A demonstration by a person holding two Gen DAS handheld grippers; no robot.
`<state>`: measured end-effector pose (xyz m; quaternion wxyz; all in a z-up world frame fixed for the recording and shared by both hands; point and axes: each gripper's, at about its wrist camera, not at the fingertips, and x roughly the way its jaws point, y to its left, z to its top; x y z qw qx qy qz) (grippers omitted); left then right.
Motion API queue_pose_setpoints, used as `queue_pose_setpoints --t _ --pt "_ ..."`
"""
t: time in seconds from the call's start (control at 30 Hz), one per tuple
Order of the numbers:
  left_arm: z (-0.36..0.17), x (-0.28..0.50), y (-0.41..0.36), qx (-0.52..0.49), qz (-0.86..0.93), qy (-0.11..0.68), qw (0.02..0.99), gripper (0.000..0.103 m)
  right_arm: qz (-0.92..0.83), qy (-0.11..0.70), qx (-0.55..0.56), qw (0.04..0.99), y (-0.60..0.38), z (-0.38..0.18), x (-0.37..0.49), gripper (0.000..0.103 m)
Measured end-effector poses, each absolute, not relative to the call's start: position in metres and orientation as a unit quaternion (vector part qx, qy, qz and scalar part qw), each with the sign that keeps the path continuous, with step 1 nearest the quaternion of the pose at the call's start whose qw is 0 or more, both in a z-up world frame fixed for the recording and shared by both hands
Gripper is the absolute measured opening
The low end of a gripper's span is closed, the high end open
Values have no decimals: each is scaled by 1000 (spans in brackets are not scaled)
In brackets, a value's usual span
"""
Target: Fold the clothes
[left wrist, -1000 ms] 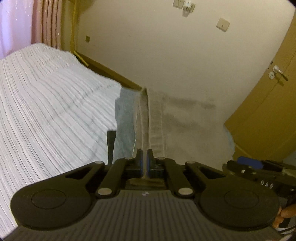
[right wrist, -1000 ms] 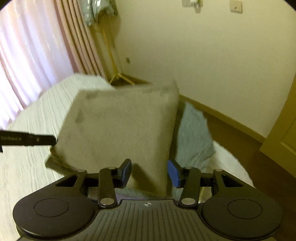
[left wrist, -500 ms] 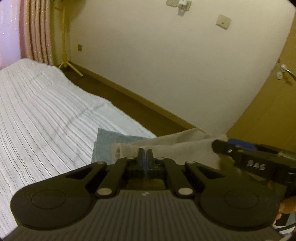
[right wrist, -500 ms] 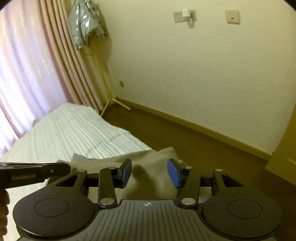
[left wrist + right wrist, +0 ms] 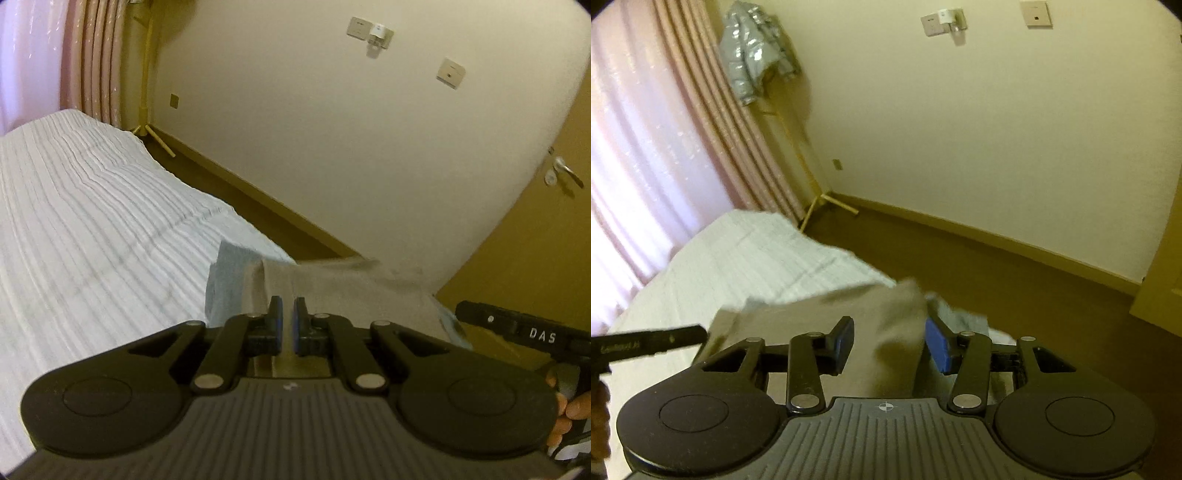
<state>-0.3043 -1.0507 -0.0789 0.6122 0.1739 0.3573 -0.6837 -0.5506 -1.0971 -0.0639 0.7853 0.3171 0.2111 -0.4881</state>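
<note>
— Left wrist view first: what has the left gripper [image 5: 287, 317] got?

— Its jaws are pinched almost together on the edge of the beige garment [image 5: 332, 291], which spreads out ahead of it at the end of the bed [image 5: 92, 229], partly over a pale blue folded cloth [image 5: 225, 280].

— And the right gripper [image 5: 890, 343]?

— Jaws roughly half apart, with a fold of the same beige cloth between the blue pads [image 5: 938, 347]. The picture is smeared, so I cannot tell whether they press on it.

— Anything behind?

— A silver jacket [image 5: 750, 62] hangs by the pink curtain [image 5: 646, 147].
</note>
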Motion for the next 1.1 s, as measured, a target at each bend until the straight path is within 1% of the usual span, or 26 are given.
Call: queue_pose_setpoints --t 0.13,0.2,0.23,0.37,0.43,0.47,0.53,0.63,0.77,0.97,1.1 --pt "-86 -315 -1025 199 -679 371 601 3 -463 251 322 787 -1057 -77 -548 48" --pt "-96 -319 -1019 222 -658 376 614 3 -461 287 338 769 -1048 -92 -542 48" --pt "-92 -320 -1014 220 -655 378 616 3 -464 292 347 761 -1045 -95 -541 48" --pt "-72 -325 -993 224 -642 374 631 5 -483 262 330 768 -1028 -71 -544 48" --pt "-61 -326 -980 232 -635 371 637 14 -484 259 328 768 -1014 -60 -546 48" --pt "-57 -327 -972 232 -632 369 641 16 -486 259 330 766 -1006 -55 -546 48" --pt "-46 -330 -953 236 -626 367 647 25 -491 260 336 761 -988 -46 -545 48" --pt "-31 -337 -926 245 -620 364 650 33 -496 263 340 754 -962 -33 -544 48" --pt "-13 -348 -889 260 -629 347 646 35 -512 261 336 746 -922 -13 -546 49" --pt "8 -359 -843 265 -641 319 646 40 -538 242 323 740 -863 13 -553 49" --pt "19 -363 -806 265 -644 302 651 48 -554 241 300 738 -821 29 -550 49"
